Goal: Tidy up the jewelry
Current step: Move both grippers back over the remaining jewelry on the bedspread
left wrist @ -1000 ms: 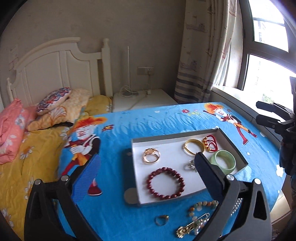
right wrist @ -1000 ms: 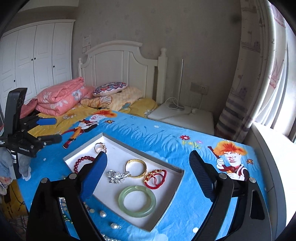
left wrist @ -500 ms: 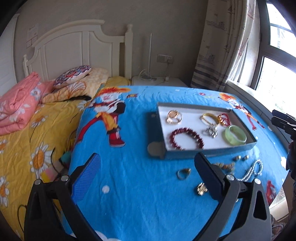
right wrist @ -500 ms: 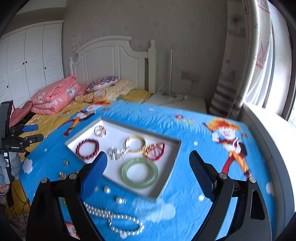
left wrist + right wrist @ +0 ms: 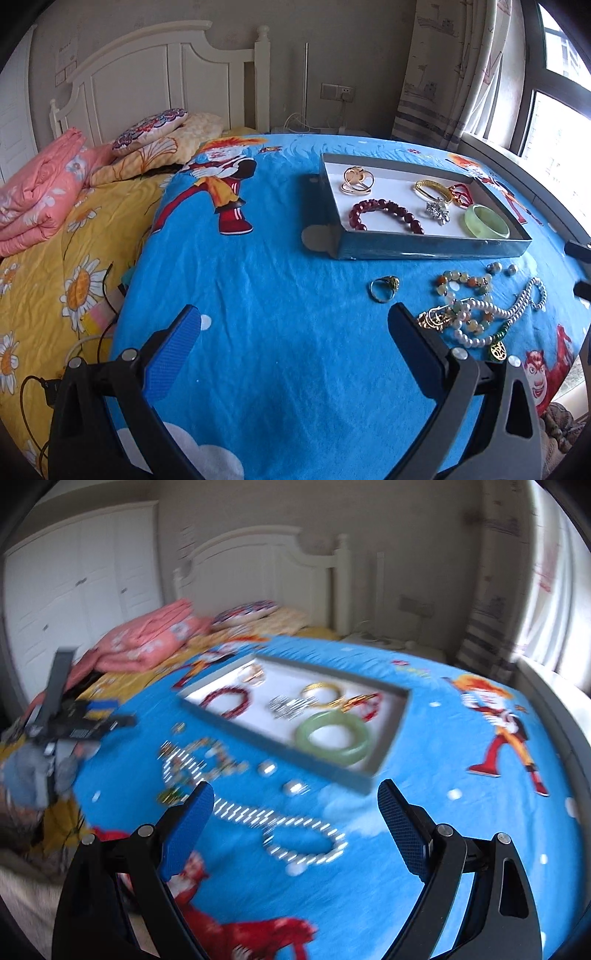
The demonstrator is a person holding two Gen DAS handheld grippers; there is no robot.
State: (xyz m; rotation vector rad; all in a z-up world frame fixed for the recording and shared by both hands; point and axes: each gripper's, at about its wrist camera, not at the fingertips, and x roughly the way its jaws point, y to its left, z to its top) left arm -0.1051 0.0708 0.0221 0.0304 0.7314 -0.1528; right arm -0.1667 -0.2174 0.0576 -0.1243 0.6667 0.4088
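A grey tray lies on the blue bedspread, holding a red bead bracelet, gold ring, gold bangle, silver brooch and green jade bangle. Loose on the cloth in front of it lie a ring, a bead bracelet, a pearl necklace and a gold pin. My left gripper is open and empty, hovering before the ring. My right gripper is open above the pearl necklace; its view is blurred.
Yellow flowered sheet, pink folded quilt and pillows lie left of the blue cloth. A white headboard stands behind, a window sill to the right. The left gripper's body shows at the right view's left.
Both grippers have pulled back and lowered from over the tray; the loose jewelry in front of the tray is now in full view. Both stay open and empty.
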